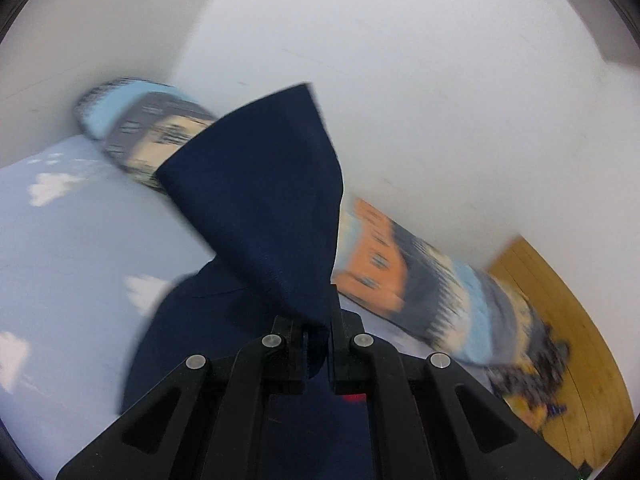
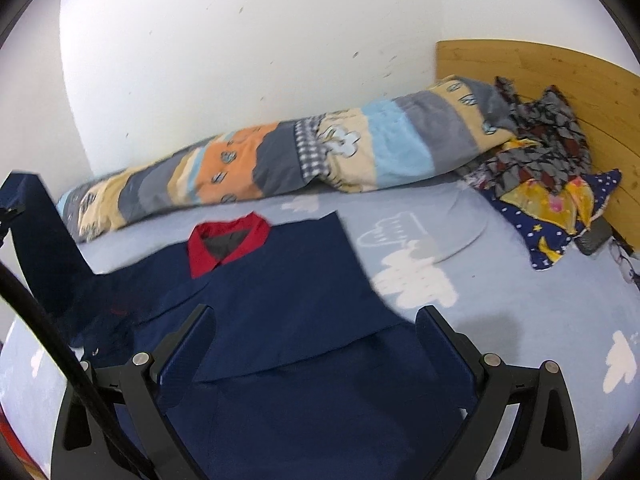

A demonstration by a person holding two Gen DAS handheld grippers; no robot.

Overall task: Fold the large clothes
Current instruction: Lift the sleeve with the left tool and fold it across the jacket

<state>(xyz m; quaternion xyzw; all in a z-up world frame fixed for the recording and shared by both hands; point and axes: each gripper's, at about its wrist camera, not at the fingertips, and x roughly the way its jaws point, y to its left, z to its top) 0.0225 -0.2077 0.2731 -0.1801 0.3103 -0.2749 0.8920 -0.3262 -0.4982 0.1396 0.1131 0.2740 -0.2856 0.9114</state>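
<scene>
Right wrist view gives me one bed sheet, pale blue with white clouds, filling the lower frame under a white wall; one wooden headboard stands at the far right; one rolled quilt, striped in orange, grey, cream and light blue, lies along the wall; one navy garment with a red collar lies spread flat on the sheet directly ahead of me, its right side already folded inward, its left sleeve lifted up at the frame's left edge; one heap of patterned fabric and one navy star-print pillow sit by the headboard; my right gripper hovers over the garment with its two fingers spread wide, holding nothing. On the left wrist view, heavily motion-blurred, I count the same single garment's sleeve standing up in front of the lens; my left gripper has its two fingers pressed together, pinching that sleeve's edge above the sheet.
</scene>
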